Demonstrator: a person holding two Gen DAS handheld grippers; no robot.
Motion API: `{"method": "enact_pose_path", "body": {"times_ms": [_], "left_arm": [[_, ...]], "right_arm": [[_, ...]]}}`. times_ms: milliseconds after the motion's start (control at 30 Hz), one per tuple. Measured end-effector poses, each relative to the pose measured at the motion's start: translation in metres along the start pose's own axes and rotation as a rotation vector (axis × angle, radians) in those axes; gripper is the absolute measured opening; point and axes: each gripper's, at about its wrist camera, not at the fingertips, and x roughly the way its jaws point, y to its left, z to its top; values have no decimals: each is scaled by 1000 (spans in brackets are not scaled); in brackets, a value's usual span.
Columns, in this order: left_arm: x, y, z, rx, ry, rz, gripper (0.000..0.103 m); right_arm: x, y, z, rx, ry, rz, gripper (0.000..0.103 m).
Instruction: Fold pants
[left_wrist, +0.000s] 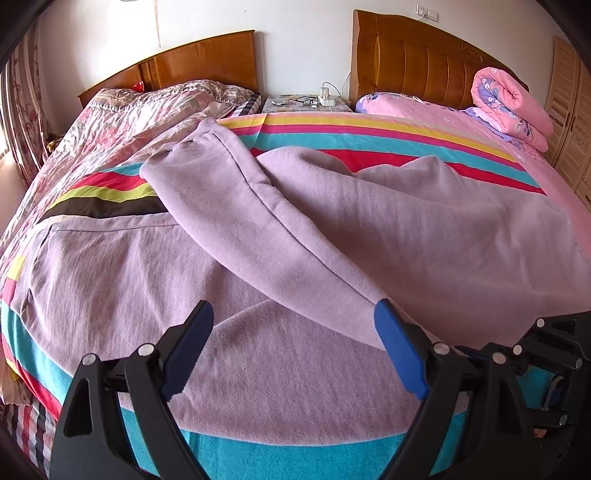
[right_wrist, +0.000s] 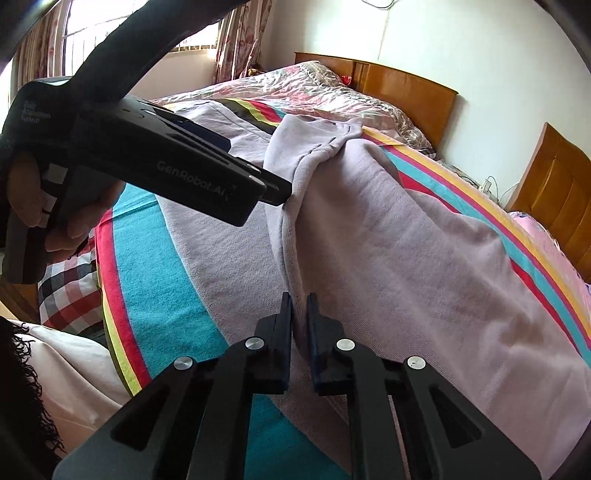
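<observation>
Right wrist view: we found the right claw drawn together on the lilac pants, its jaws pinching a raised ridge of fabric at the near edge of the garment. The pants lay spread across the striped blanket on the bed, one leg thrown loosely over the other and the far end rumpled near the floral quilt.

In the left wrist view, the left claw stood wide apart above the cloth, clamped on nothing, with the folded-over leg running diagonally away from it.

We judged the following risks. The right claw's bite looked narrow and might hold only one layer; a pull could then separate the layers and skew the fold. The rumpled far end could carry creases into the finished fold if not smoothed. The two claws worked close together, so a collision or a snagged seam was possible. The blanket beneath could also drag along with the fabric.
</observation>
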Motion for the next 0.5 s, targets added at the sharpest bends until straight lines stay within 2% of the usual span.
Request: {"method": "enact_pose_path", "body": {"times_ms": [133,233,300,433,500], "left_arm": [[-5,-2,0,24,-51,59,89],[-15,-3,-2,46,-133,173,89],[-16,2,-1,42,-128,186,89],[-14,15,-6,47,-119,284,89],[-14,25,-8,32,-107,302,89]], "right_arm": [[0,0,0,12,0,-3,10],[3,-2,-1,25,7,0,10],[4,-2,-2,27,11,-1,10],[6,-5,-2,33,10,2,10],[6,-5,-3,34,9,2,10]]}}
